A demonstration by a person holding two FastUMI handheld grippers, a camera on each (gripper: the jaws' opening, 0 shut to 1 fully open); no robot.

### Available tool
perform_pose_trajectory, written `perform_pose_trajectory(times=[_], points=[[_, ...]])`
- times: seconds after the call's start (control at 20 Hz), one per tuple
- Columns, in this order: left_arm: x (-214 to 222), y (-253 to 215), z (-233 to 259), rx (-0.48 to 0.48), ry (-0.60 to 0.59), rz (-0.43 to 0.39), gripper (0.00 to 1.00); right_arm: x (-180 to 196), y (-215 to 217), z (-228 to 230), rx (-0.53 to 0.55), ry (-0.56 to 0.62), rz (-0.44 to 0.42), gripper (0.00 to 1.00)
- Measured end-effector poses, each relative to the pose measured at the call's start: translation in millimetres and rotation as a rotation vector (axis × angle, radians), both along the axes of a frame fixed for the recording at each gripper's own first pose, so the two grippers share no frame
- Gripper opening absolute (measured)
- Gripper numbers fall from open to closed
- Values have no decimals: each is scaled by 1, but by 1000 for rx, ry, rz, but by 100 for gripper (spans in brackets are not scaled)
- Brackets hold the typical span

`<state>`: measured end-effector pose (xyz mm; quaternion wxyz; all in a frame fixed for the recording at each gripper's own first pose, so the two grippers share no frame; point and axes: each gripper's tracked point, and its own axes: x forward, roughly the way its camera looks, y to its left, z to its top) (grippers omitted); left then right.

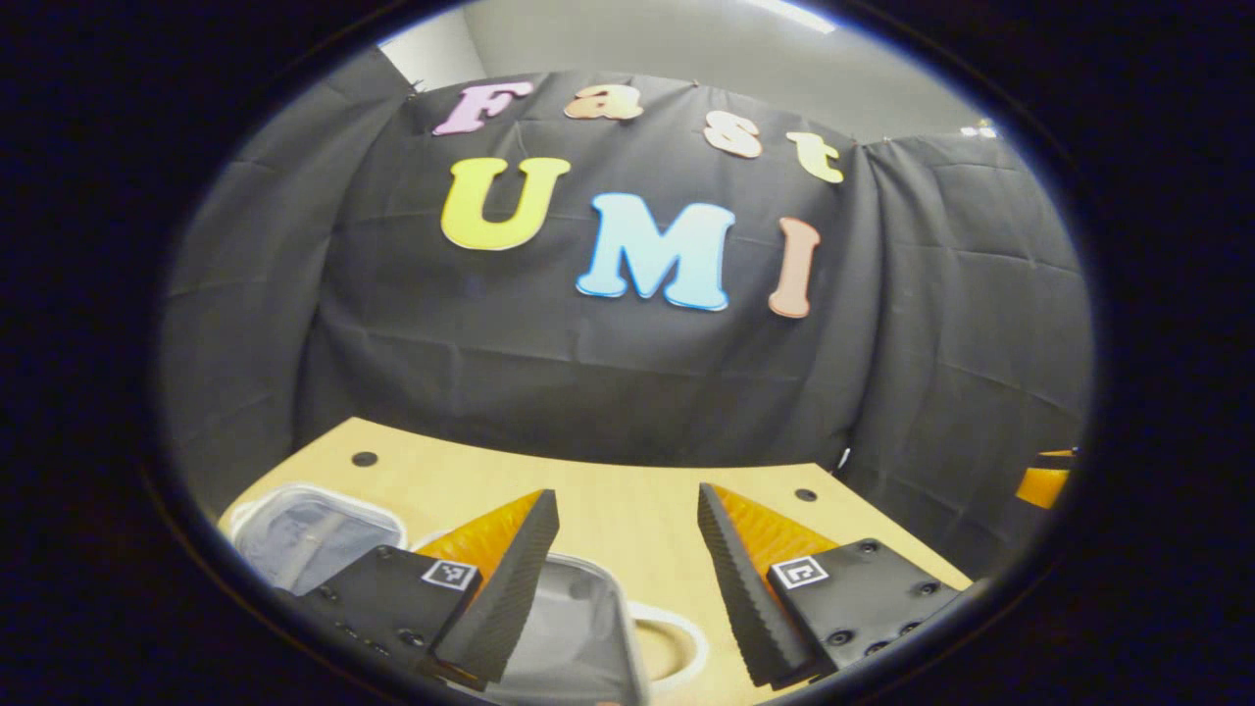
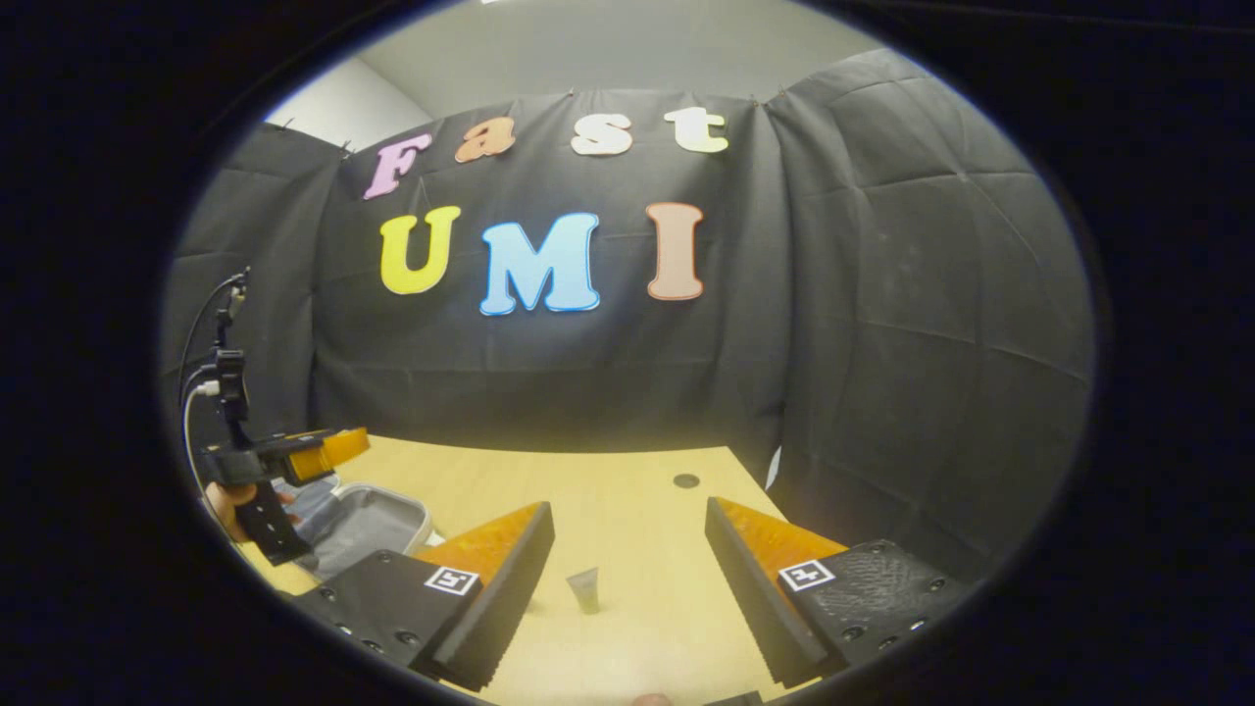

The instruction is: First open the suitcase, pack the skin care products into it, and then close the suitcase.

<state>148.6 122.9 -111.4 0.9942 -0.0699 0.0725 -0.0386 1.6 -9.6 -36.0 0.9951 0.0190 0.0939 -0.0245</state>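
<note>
The suitcase (image 1: 578,628) lies open on the wooden table, its grey lining showing in both halves, right under my left gripper (image 1: 626,495). That gripper is open and holds nothing. In the right gripper view the suitcase (image 2: 368,520) sits at the left, with the left gripper (image 2: 333,449) above it, held by a hand (image 2: 230,510). A small grey skin care tube (image 2: 585,590) stands on the table ahead of my right gripper (image 2: 627,505). The right gripper is open, apart from the tube, and empty. It also shows at the right edge of the left gripper view (image 1: 1044,480).
The suitcase's pale handle (image 1: 677,642) lies on the table (image 1: 627,490) beside the right half. Black cloth walls close in behind and to the right of the table (image 2: 627,490). Small dark holes (image 2: 686,480) mark the tabletop near its far edge.
</note>
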Motion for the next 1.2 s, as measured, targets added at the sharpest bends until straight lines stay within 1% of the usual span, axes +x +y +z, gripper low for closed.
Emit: perform_pose_trajectory(times=[0.15, 0.2, 0.25, 0.35, 0.55, 0.7, 0.75, 0.8, 0.85, 1.1, 1.2], points=[[0, -60, -23, -23, 18, -50, 93, 5, -7, -4, 5, 4, 20, 94], [0, -80, -26, -23, 7, -68, 96, 7, -8, -7, 12, 10, 28, 94], [0, -98, -27, -11, -1, -82, 93, 9, -9, -9, 20, 15, 36, 95], [3, -130, -36, 22, -8, -101, 93, 11, -9, -13, 25, 19, 51, 95], [1, -176, -63, 58, -23, -139, 93, 16, -14, -21, 13, 31, 81, 94], [0, -194, -87, 115, -49, -156, 93, 21, -14, -30, 28, 53, 100, 95], [2, -197, -103, 126, -44, -158, 96, 23, -14, -34, 30, 63, 108, 95], [3, -198, -120, 134, -28, -160, 93, 24, -14, -39, 29, 74, 115, 95], [5, -197, -137, 140, -7, -159, 93, 25, -14, -43, 24, 82, 120, 95], [18, -206, -216, 159, 112, -168, 93, 32, -7, -72, 19, 133, 164, 95], [24, -205, -234, 176, 136, -168, 93, 37, -1, -82, 20, 149, 185, 95]])
